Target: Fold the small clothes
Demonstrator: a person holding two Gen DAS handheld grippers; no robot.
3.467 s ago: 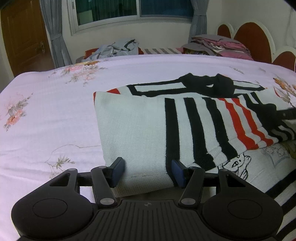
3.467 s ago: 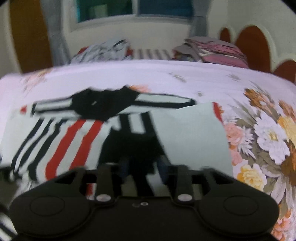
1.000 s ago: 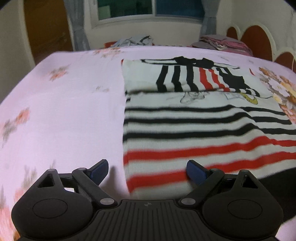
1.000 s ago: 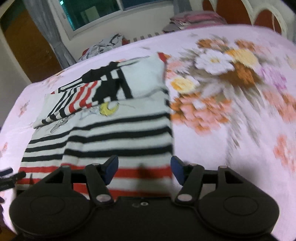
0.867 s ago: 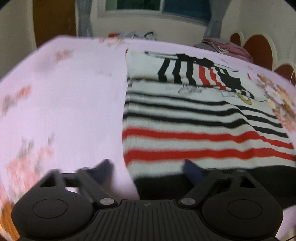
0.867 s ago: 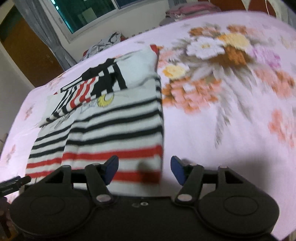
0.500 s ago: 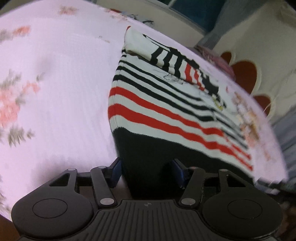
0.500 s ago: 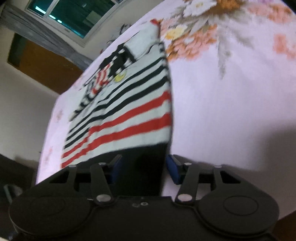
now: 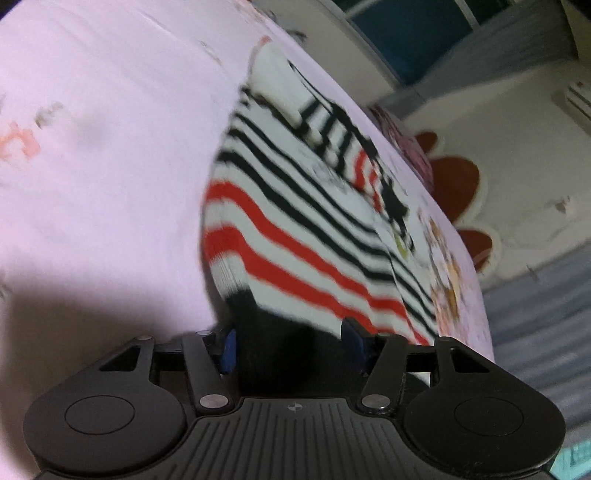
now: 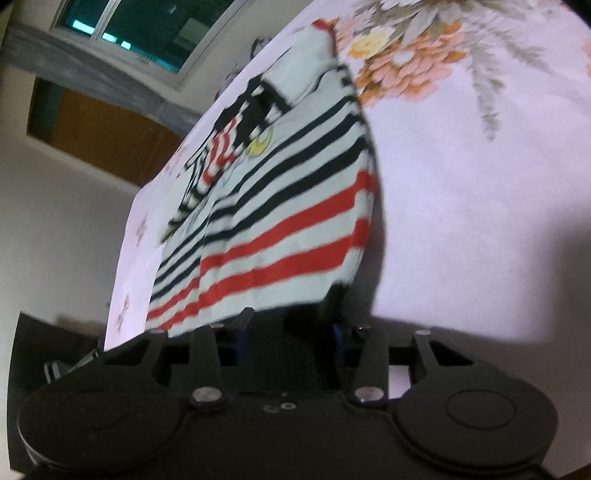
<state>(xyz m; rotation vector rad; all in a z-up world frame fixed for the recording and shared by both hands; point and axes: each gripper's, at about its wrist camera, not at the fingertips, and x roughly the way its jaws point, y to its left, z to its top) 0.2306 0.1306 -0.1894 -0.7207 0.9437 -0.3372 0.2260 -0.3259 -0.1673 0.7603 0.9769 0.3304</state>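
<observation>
Currently, your left gripper (image 9: 290, 345): black hem of the striped sweater (image 9: 295, 236) sits between its blue pads; whether they actually press the cloth, you cannot tell. Sweater: white knit with black and red stripes, spread on the pink floral bedsheet (image 9: 103, 155), its far end already folded over. Your right gripper (image 10: 290, 338): jaws closing, the hem's other corner between them, contact unclear through the blur. Beyond the bed: a window (image 10: 147, 26), a wooden door (image 10: 107, 133), and a scalloped headboard (image 9: 458, 184).
</observation>
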